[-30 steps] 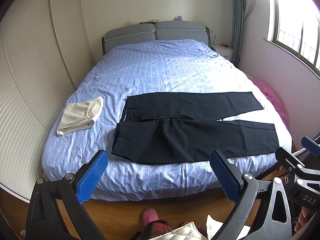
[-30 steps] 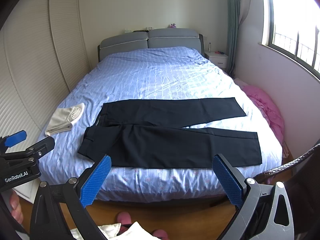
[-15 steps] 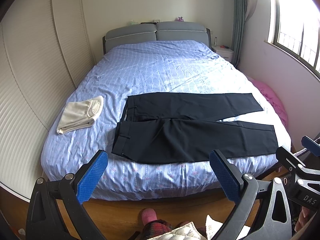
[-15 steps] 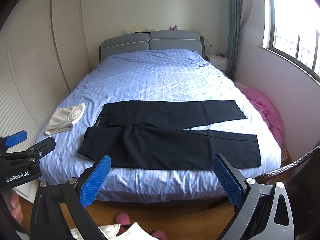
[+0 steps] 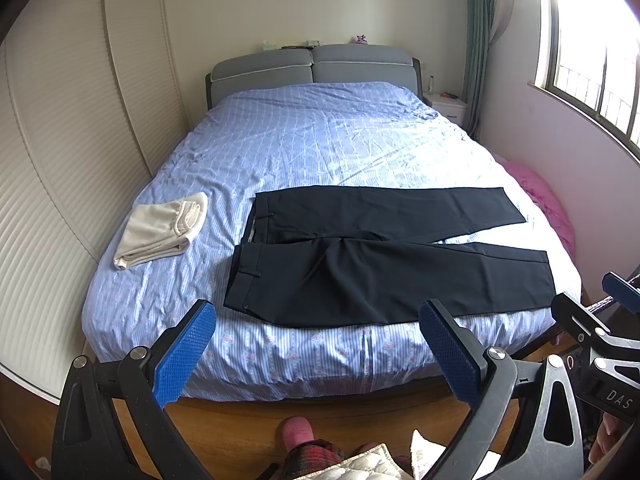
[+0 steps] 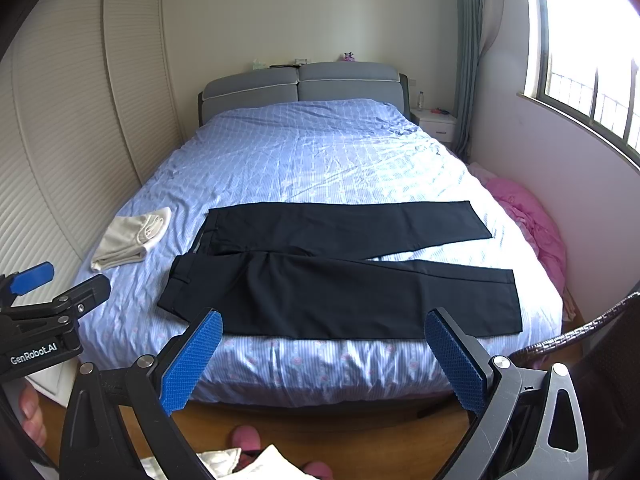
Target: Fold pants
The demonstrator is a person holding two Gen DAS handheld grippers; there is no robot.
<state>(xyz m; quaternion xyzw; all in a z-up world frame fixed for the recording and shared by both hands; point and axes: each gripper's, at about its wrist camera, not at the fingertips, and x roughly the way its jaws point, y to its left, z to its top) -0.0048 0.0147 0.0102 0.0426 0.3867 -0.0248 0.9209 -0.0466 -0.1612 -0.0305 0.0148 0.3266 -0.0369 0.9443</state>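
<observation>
Both wrist views face the bed (image 5: pixel 304 152) from its foot.

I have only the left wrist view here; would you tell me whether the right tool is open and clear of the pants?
Observer: Yes. In the right wrist view the right tool is wide open and empty, short of the black pants, which lie flat on the bed.
Operator: Thank you. How does my left tool look from outside?
Observer: The left tool hangs at the left edge of that view, off the bed's foot corner, touching nothing.
Operator: Is the hand on it visible?
Observer: Only partly: the person's left hand shows just below the tool's body.
</observation>
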